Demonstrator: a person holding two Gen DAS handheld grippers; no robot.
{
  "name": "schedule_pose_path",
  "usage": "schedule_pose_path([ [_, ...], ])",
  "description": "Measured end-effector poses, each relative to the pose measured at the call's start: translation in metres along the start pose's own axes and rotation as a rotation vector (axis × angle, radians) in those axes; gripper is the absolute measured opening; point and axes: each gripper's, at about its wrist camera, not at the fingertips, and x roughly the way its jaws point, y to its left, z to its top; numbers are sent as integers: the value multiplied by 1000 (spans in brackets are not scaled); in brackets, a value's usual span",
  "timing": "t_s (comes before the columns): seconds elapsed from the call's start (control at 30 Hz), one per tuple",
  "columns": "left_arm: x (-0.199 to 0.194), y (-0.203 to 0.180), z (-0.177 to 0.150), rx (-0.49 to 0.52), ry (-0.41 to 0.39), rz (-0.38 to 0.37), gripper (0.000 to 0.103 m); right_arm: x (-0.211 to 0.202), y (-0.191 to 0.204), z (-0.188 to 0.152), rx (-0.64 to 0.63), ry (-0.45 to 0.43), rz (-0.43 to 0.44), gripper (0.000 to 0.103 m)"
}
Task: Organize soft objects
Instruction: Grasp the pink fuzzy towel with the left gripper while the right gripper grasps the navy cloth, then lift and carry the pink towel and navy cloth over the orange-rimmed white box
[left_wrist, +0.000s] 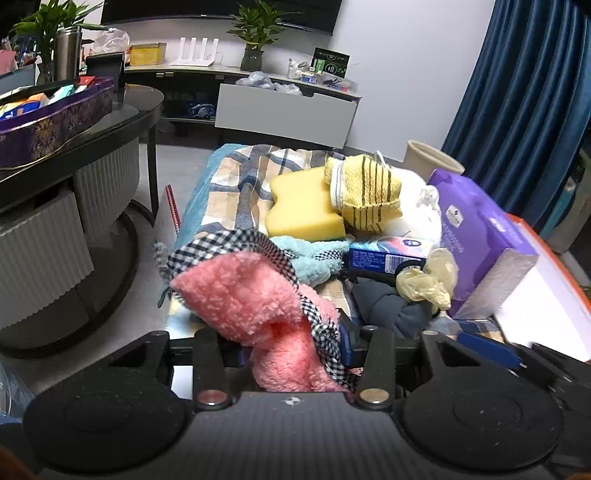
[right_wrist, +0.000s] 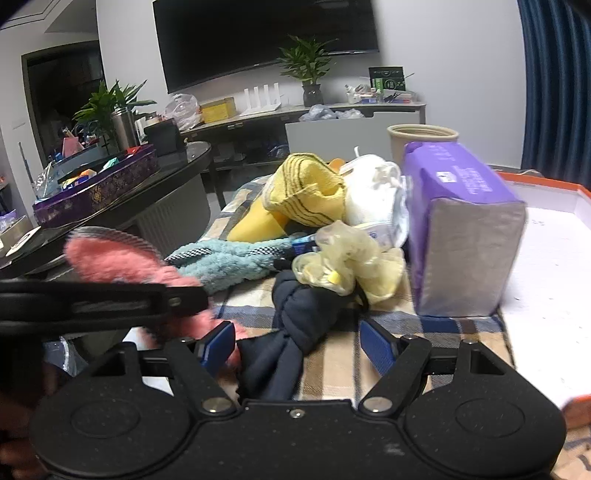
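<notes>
The left gripper (left_wrist: 291, 354) has its fingers pinched on a pink fleece cloth (left_wrist: 255, 295) edged with black-and-white check, which rises between them at the lower centre of the left wrist view and folds over toward the left. In the right wrist view the same cloth (right_wrist: 107, 258) shows blurred at the left, above the dark bar of the left gripper.

The right gripper (right_wrist: 299, 345) has its blue-padded fingers (right_wrist: 376, 345) spread apart at the lower centre of its frame, with a knotted dark navy cloth (right_wrist: 295, 314) lying between them on the plaid-covered bench (right_wrist: 424, 332). The pads do not appear to touch it.

Just beyond the navy cloth sits a crumpled pale yellow glove (right_wrist: 347, 258), touching it. To the left lies a teal fleece cloth (right_wrist: 225, 262). Further back at centre frame a yellow striped towel (right_wrist: 310, 192) drapes over a yellow sponge (right_wrist: 255, 225), with a white bundle (right_wrist: 376, 192) just beside them on the right. A purple tissue pack (right_wrist: 461, 221) stands at the right, next to an orange-rimmed white tray (right_wrist: 546, 258). A small blue and pink box (left_wrist: 391, 253) lies between the sponge and the glove.
</notes>
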Motion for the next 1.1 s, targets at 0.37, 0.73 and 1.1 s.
schedule_pose_path([
  [0.37, -12, 14, 3, -4, -9, 1, 44, 45, 13, 11, -102, 66, -63, 47],
  [0.73, -21, 0, 20, 16, -30, -29, 44, -34, -9, 23, -141, 69, 75, 45],
  [1.1, -24, -35, 60, 60, -54, -77, 44, -70, -25, 81, -174, -115, -1, 45],
])
